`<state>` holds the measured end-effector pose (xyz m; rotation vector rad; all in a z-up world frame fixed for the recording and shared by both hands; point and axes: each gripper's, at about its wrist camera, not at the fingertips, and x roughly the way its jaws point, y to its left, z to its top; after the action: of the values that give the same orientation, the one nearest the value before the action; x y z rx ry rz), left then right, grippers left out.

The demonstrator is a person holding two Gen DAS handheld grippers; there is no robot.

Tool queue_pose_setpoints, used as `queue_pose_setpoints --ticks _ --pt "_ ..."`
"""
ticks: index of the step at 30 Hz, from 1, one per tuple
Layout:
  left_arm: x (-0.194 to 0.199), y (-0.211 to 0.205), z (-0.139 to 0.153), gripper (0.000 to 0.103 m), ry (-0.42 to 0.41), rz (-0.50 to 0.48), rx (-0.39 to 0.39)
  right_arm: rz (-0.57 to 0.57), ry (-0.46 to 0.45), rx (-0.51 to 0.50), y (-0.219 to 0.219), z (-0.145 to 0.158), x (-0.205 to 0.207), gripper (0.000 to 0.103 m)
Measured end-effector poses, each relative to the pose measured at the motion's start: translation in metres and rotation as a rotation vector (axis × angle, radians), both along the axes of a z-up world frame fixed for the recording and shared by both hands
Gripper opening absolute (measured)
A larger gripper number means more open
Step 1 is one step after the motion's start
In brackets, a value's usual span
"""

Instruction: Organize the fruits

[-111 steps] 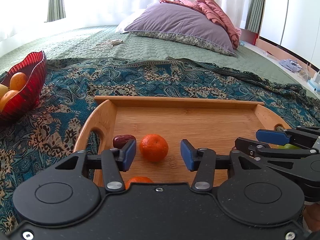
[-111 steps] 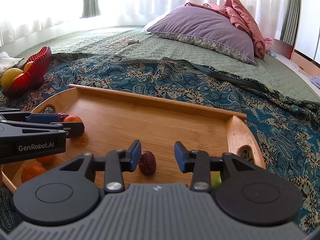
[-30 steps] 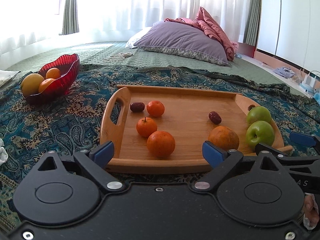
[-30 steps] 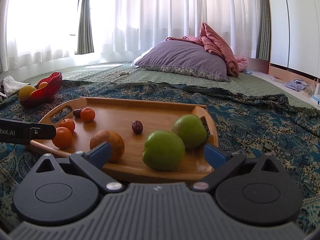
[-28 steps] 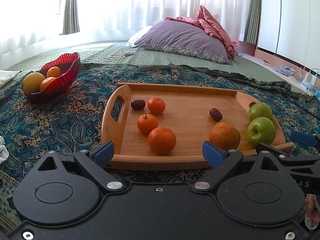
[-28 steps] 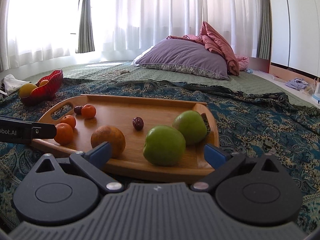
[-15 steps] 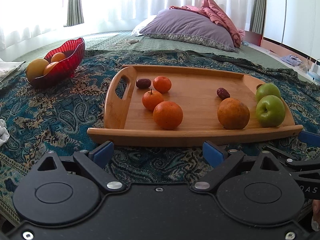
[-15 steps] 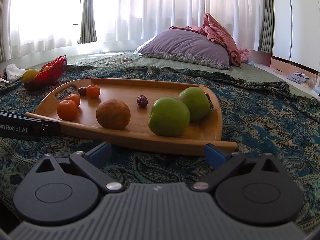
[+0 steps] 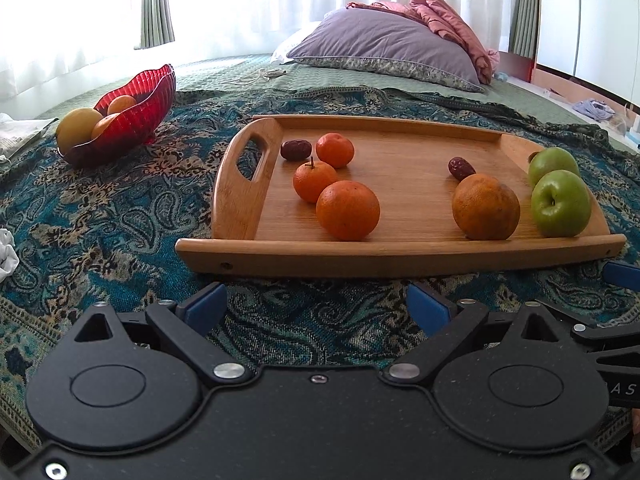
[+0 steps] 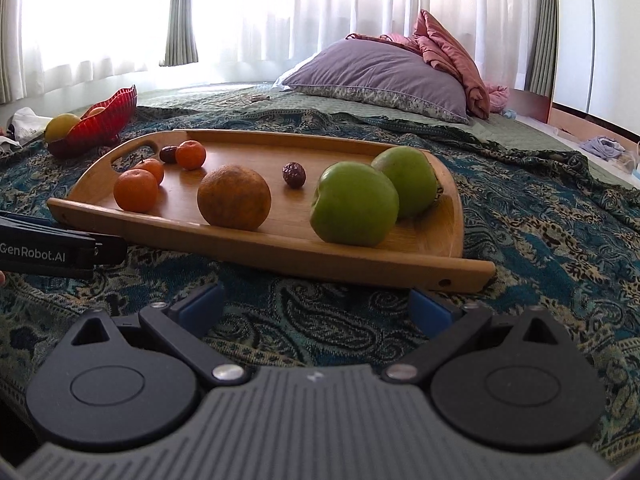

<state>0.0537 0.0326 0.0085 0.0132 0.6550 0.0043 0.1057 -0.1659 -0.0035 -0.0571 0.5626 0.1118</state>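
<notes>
While both of our claws hang low over the paisley bedspread [image 9: 120,216], the wooden tray [image 9: 400,258] lies just beyond them with nothing between its near rim and the blue pads. On the tray's left side sit three tangerines: a large one [image 9: 347,210] nearest, a stemmed one [image 9: 314,181] just behind and apparently touching it, and a smaller one [image 9: 335,150] farther back, beside a dark date [image 9: 295,149]. Toward the right, a dull, rough-skinned orange [image 9: 485,206] stands in front of a second date [image 9: 461,168]. Two green apples [image 9: 560,203] crowd the tray's right end, one behind the other and touching.

Far left on the bed, a red glass bowl [image 9: 132,108] holds a yellow fruit and at least two orange ones. A purple pillow [image 9: 384,50] with a pink blanket [image 9: 448,20] piled behind it lies at the far end, before the white curtains.

From the left wrist we see crumpled white paper [image 9: 8,258] at the left edge, and the right claw's blue tip at far right. From the right wrist the apples loom largest, the near one partly hiding the far one, and the left claw's black arm marked "GenRobot.AI" enters from the left.

Our left claw [image 9: 318,306] is spread wide, holding nothing. Our right claw [image 10: 318,304] is equally wide apart and empty, and neither can be seen touching the tray.
</notes>
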Motion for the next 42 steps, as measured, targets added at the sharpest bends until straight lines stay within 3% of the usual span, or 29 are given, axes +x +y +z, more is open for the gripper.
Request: queue_pose_setpoints --ticks 11,42 --pt "0.003 -0.005 -0.009 0.103 0.013 0.012 0.022 -0.007 0.033 0.026 -0.004 -0.007 0.009 0.103" --pt "0.006 0.0 -0.013 0.103 0.027 0.012 -0.002 0.004 0.029 0.008 -0.002 -0.012 0.01 0.103"
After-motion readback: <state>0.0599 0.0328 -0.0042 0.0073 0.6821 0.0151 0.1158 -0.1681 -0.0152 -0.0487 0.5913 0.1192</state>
